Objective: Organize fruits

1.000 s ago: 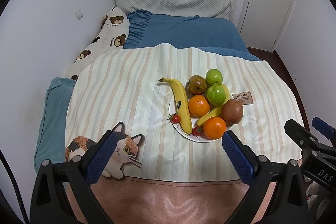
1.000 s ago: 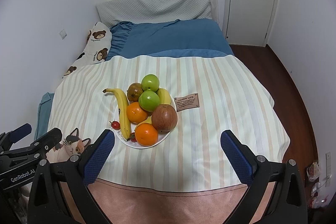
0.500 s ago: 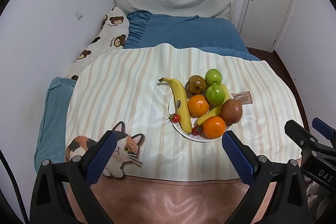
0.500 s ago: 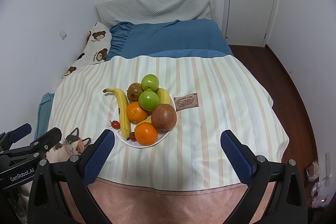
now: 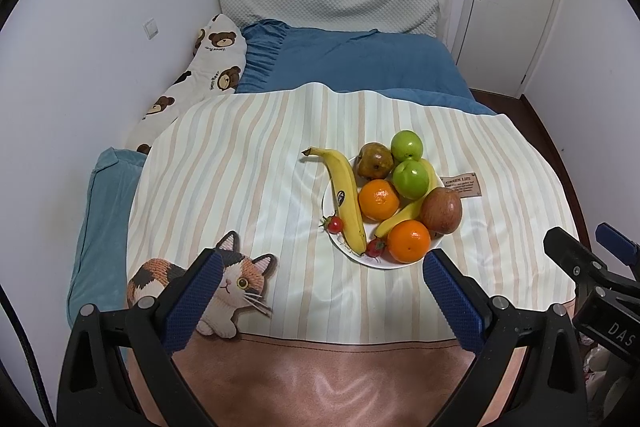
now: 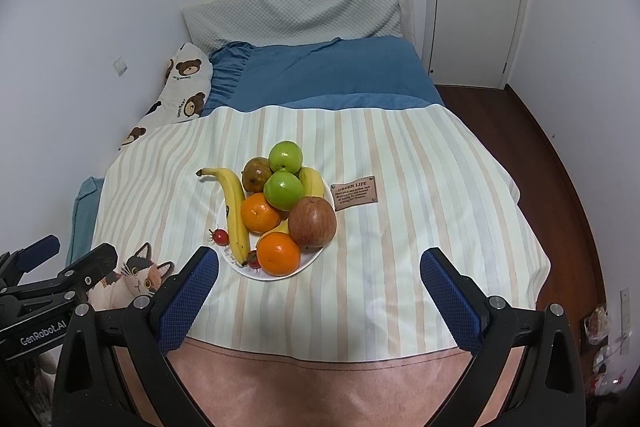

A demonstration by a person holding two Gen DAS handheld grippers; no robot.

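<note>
The left gripper and right gripper both hover above the striped blanket, jaws spread wide and holding nothing. The white plate heaped with fruit sits at about one o'clock from the left gripper and eleven o'clock from the right. One long banana overhangs the plate's nine o'clock rim.

Plate sits mid-blanket on the bed, piled with fruit. Banana lies along its nine o'clock edge, two apples stacked at twelve, pear at eleven, another apple at three, an orange at six. One tomato rests off the plate at eight o'clock, pillows far behind at twelve
</note>
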